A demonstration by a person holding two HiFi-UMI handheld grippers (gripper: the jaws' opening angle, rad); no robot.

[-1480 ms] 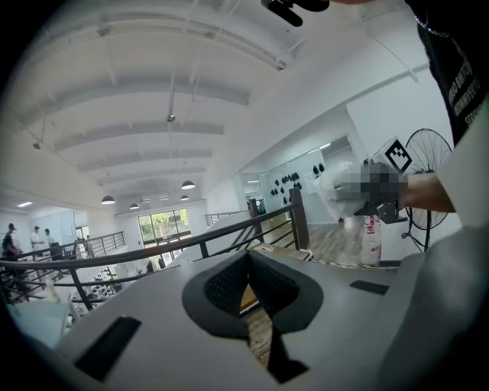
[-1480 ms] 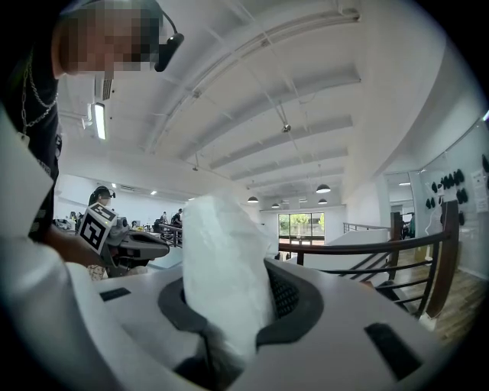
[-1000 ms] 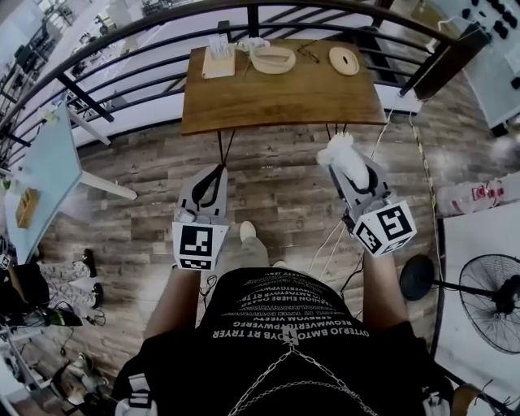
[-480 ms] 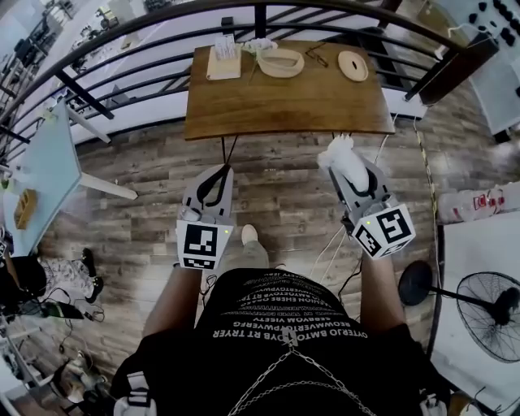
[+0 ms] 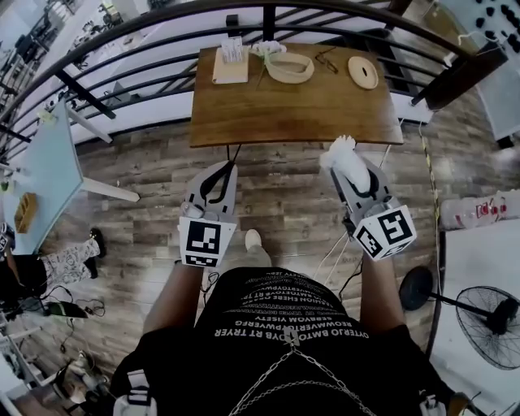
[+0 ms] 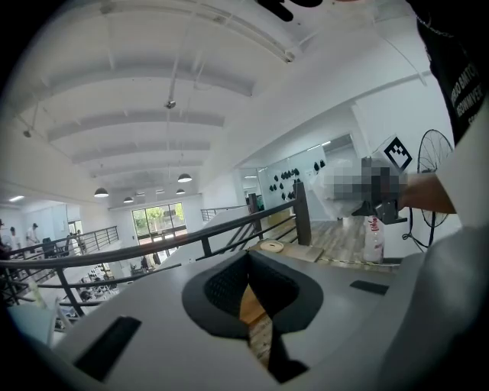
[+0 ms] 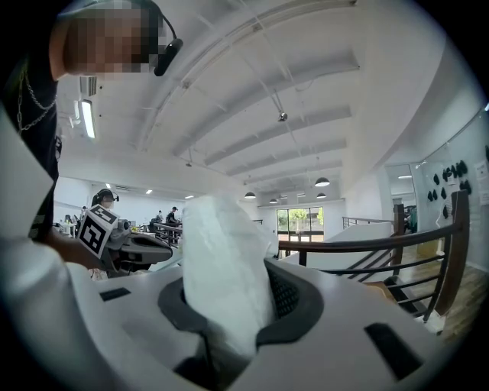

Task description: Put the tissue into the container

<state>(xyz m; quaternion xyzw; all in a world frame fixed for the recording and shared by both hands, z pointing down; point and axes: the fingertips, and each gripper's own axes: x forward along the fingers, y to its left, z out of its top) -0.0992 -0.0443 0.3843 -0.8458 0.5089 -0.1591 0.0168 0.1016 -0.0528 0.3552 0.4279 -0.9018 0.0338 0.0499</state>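
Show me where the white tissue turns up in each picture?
Head view: tissue right of centre, sticking out of the right claw.
Left gripper view: not discernible; a blur patch covers that claw's tip.
Right gripper view: dead centre, pinched in the claw.
Shared landmark: the black railing.

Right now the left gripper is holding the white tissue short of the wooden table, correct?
Not quite: the right gripper holds the white tissue short of the wooden table. The right gripper view shows the tissue clamped between its jaws; the left gripper is shut on nothing.
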